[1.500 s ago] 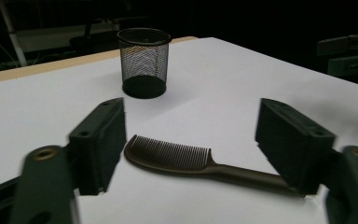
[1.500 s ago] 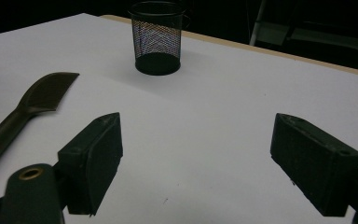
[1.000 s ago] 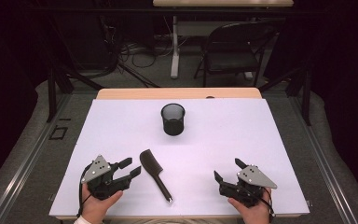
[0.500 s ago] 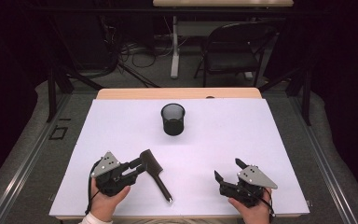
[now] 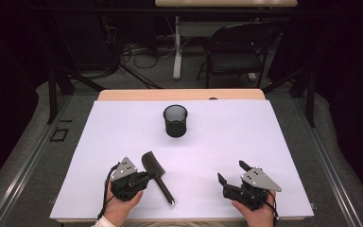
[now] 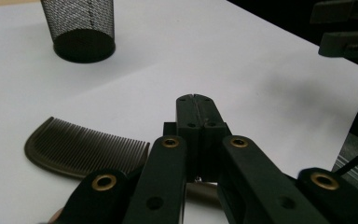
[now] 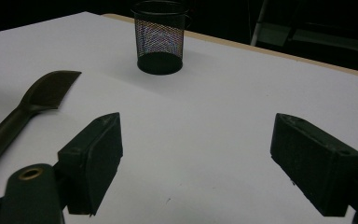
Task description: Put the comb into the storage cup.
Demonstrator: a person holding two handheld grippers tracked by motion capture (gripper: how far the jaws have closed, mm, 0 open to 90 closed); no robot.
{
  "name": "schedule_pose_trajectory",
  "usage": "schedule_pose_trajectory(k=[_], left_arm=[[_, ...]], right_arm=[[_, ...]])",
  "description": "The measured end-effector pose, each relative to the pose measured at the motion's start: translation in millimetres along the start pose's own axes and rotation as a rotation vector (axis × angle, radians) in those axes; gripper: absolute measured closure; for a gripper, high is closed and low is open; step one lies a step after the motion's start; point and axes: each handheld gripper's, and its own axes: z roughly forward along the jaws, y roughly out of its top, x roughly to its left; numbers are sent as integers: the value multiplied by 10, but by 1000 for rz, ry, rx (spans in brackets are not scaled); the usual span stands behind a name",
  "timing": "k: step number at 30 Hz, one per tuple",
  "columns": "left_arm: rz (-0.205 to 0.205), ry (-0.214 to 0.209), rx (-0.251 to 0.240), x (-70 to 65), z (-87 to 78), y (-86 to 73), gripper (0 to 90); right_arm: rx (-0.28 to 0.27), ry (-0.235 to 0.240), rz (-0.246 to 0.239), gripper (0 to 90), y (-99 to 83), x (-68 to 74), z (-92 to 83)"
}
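A dark comb (image 5: 152, 164) lies flat on the white table (image 5: 264, 142), toothed head pointing away, handle toward the near edge. My left gripper (image 5: 147, 178) rests against its neck from the left. In the left gripper view the jaws (image 6: 196, 99) have just been closing and now meet pad to pad, with nothing visible between them. The comb's teeth (image 6: 88, 147) lie to their left and its handle passes underneath. My right gripper (image 5: 231, 171) sits near the front right, open and empty (image 7: 200, 163), with the comb (image 7: 32, 105) off to its left.
A black mesh cup (image 5: 175, 121) stands upright at the table's middle, toward the far side, also seen as the mesh cup (image 6: 78, 28) and the mesh cup (image 7: 160, 39). Beyond the far edge are a folding chair (image 5: 238, 52) and cables on the floor.
My left gripper slid right to the comb's neck and its jaws went from open to closed. The comb, the cup and my right gripper stayed where they were.
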Motion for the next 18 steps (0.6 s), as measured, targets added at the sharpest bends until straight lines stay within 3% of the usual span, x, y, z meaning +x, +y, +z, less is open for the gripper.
schedule_pose_trajectory(k=[7,18], left_arm=[[-17,-9,32,-8,74,-48,900],[-31,-19,131,-63,271,-133,900]], right_arm=[[-1,-2,-3,166,-1,-3,4],[4,-2,2,166,-5,-3,7]])
